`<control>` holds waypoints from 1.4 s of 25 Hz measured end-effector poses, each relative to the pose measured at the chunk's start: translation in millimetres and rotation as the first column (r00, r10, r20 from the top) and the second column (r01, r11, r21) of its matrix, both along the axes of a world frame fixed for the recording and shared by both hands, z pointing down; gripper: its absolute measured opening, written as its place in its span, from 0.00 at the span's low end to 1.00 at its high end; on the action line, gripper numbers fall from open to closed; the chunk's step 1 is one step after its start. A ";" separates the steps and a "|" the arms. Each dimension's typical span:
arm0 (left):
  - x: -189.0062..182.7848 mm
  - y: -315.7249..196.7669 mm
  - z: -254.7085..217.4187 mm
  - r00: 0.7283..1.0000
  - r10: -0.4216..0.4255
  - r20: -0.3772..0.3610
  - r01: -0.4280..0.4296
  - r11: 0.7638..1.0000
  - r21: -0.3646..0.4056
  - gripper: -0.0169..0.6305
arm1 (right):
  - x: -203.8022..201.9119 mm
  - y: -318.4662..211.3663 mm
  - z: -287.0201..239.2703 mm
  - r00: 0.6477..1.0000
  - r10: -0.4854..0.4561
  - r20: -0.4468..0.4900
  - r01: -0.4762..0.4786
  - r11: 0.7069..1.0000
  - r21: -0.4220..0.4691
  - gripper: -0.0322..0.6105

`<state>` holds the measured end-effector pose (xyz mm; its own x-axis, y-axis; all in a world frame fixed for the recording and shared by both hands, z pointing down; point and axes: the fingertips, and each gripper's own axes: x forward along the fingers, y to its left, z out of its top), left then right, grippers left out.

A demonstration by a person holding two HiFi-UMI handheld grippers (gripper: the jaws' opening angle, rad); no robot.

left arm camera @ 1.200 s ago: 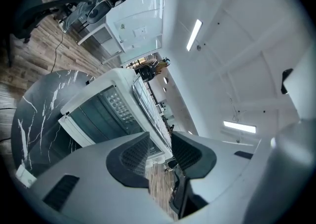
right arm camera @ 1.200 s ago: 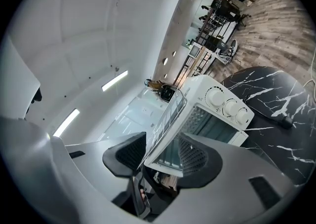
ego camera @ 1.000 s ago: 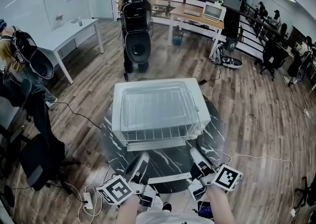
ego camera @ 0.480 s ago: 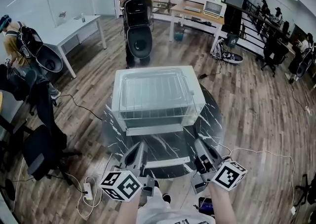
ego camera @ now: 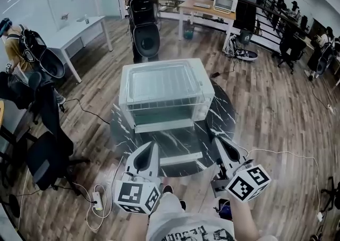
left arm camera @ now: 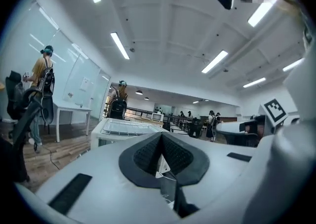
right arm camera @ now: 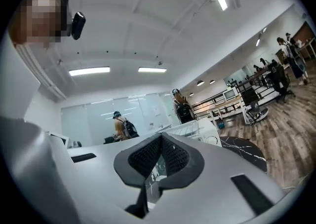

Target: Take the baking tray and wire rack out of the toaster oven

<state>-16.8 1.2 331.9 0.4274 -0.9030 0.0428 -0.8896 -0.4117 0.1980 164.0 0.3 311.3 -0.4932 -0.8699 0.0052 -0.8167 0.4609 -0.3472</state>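
Head view showing left gripper (ego camera: 151,147) and right gripper (ego camera: 219,140) hovering short of the boxy white toaster oven (ego camera: 166,94), both pinched shut on nothing. Probably preparing the reach-in, needing jaws reopening toward the thin metal wire rack (ego camera: 159,108) inside; baking tray not made out. Resting on a round black marble table (ego camera: 226,115), wood-plank floor (ego camera: 276,102) spreading around.

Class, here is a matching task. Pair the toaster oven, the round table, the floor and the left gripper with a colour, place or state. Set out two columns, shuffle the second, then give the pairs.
Things
1. toaster oven
2. round table
3. floor
4. left gripper

Descriptions
A. brown wood planks
B. jaws shut
C. white, standing on the table
D. black with pale veins

Pairs: 1-C, 2-D, 3-A, 4-B
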 end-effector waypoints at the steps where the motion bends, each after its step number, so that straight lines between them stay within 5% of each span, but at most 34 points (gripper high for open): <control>1: 0.8 4.0 -4.6 1.000 0.000 0.031 0.000 1.000 0.020 0.03 | -2.3 4.9 -1.2 1.000 -0.005 -0.025 0.006 1.000 0.010 0.05; 6: 0.0 23.8 -23.3 0.986 -0.020 0.164 0.005 0.996 0.089 0.03 | -18.2 31.1 -5.6 0.986 -0.043 -0.161 0.054 0.996 0.065 0.05; 12: -2.7 31.6 -32.2 0.983 -0.020 0.181 0.000 0.994 0.106 0.03 | -35.3 37.2 -16.1 0.949 -0.061 -0.308 0.105 0.986 0.128 0.05; 25: -20.7 -6.7 -39.0 0.988 0.050 0.148 -0.061 0.996 0.069 0.03 | -80.8 9.2 -21.0 0.953 -0.109 -0.281 0.133 0.989 0.069 0.05; 35: -18.1 -23.1 -29.7 0.987 0.111 0.117 -0.116 0.993 0.037 0.03 | -77.9 0.5 -12.1 0.960 -0.068 -0.271 0.078 0.997 0.027 0.05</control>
